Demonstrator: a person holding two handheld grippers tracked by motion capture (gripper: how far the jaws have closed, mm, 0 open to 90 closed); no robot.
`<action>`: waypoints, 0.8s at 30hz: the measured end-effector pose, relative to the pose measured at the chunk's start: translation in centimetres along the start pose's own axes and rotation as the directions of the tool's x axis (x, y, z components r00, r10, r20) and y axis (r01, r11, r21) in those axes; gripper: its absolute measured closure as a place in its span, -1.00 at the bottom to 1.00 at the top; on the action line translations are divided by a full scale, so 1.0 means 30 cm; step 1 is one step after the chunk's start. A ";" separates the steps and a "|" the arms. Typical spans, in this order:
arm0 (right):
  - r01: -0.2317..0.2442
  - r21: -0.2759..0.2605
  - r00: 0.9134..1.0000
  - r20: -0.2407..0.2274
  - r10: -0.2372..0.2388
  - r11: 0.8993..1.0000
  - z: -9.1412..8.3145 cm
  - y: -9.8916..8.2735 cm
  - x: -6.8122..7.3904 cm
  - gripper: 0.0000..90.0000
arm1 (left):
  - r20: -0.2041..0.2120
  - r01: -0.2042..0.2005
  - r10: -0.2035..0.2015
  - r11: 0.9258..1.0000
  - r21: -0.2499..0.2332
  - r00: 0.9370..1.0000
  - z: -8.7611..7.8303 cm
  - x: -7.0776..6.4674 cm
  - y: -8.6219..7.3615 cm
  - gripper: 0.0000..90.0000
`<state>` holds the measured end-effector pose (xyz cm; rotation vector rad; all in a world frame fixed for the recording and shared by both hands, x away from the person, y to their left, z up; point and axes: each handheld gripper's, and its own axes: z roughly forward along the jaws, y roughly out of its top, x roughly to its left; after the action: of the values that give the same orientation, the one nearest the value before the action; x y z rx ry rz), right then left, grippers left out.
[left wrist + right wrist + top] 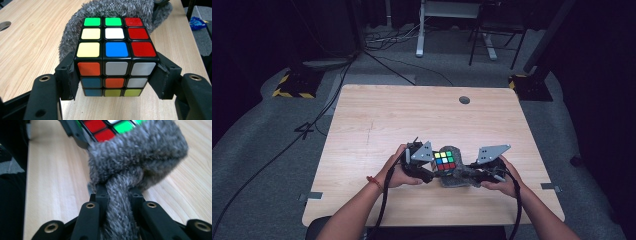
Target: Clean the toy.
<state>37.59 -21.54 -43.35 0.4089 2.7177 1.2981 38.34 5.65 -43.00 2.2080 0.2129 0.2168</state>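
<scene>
The left gripper (116,75) is closed on the cube (115,52), holding it at the near middle of the table (377,115). The right gripper (117,195) pinches the grey cloth (140,152) against the cube's far side. I judge this as the wiping step; the next move needs a steady cube while the cloth rubs its faces.

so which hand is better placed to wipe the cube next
Right. The right tool is shut on the grey fuzzy cloth, which already lies against the cube. The left tool is clamped on the cube's sides, so it likely just steadies it.
</scene>
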 end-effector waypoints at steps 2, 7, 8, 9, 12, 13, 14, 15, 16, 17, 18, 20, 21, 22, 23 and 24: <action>0.007 -0.011 1.000 0.004 -0.007 1.000 -0.005 0.004 0.004 0.70 | 0.010 0.013 -0.013 1.000 0.004 1.000 0.002 0.005 -0.004 -0.25; 0.021 -0.041 1.000 0.014 -0.021 0.999 -0.013 0.006 0.009 0.70 | -0.001 0.019 -0.019 1.000 0.014 1.000 0.010 0.003 -0.006 -0.25; 0.018 -0.050 1.000 0.012 -0.017 0.999 -0.014 0.006 0.011 0.71 | -0.003 0.011 -0.011 1.000 0.017 1.000 0.013 0.004 -0.005 -0.27; 0.019 -0.063 1.000 0.000 -0.019 0.998 -0.015 0.007 0.013 0.71 | -0.003 0.004 -0.004 1.000 0.028 1.000 0.017 0.002 -0.004 -0.28; 0.042 -0.100 0.999 0.008 -0.041 0.994 -0.021 0.018 0.026 0.72 | -0.030 -0.025 0.027 0.998 0.058 0.999 0.034 -0.012 -0.006 -0.26; 0.055 -0.091 0.998 0.025 -0.053 0.994 -0.020 0.021 0.032 0.72 | -0.029 -0.026 0.028 0.997 0.071 0.999 0.040 -0.012 -0.005 -0.26; 0.060 -0.086 0.998 0.033 -0.057 0.995 -0.018 0.024 0.037 0.72 | -0.032 -0.035 0.038 0.996 0.077 0.999 0.045 -0.013 -0.005 -0.26; 0.059 -0.092 0.998 0.030 -0.056 0.994 -0.017 0.025 0.039 0.72 | -0.036 -0.039 0.042 0.996 0.080 0.998 0.048 -0.014 -0.004 -0.26; 0.060 -0.096 0.998 0.030 -0.058 0.994 -0.017 0.027 0.039 0.72 | -0.036 -0.038 0.041 0.996 0.083 0.999 0.051 -0.015 -0.004 -0.26; 0.061 -0.096 0.998 0.026 -0.058 0.994 -0.018 0.029 0.039 0.72 | -0.039 -0.040 0.044 0.996 0.085 0.998 0.053 -0.015 -0.003 -0.26; 0.055 -0.103 0.998 0.018 -0.053 0.993 -0.019 0.031 0.038 0.72 | -0.044 -0.040 0.044 0.996 0.085 0.998 0.056 -0.015 -0.001 -0.26; 0.049 -0.110 0.999 0.014 -0.048 0.993 -0.017 0.033 0.038 0.72 | -0.047 -0.035 0.040 0.995 0.096 0.998 0.066 -0.016 0.000 -0.26; 0.048 -0.111 0.999 0.008 -0.047 0.993 -0.014 0.034 0.038 0.72 | -0.052 -0.043 0.049 0.994 0.100 0.997 0.071 -0.017 0.000 -0.27; 0.046 -0.114 0.999 0.002 -0.046 0.992 -0.011 0.034 0.041 0.72 | -0.056 -0.040 0.045 0.995 0.095 0.997 0.077 -0.019 -0.001 -0.27; 0.048 -0.113 0.999 0.001 -0.048 0.992 -0.008 0.035 0.044 0.72 | -0.057 -0.041 0.047 0.994 0.099 0.997 0.083 -0.019 -0.001 -0.28; 0.052 -0.112 0.999 -0.002 -0.053 0.992 -0.007 0.037 0.044 0.72 | -0.060 -0.043 0.049 0.994 0.101 0.997 0.087 -0.021 -0.001 -0.27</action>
<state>36.48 -20.66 -42.34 0.3213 2.6246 1.4306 38.33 3.51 -44.64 2.3090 0.2119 0.3072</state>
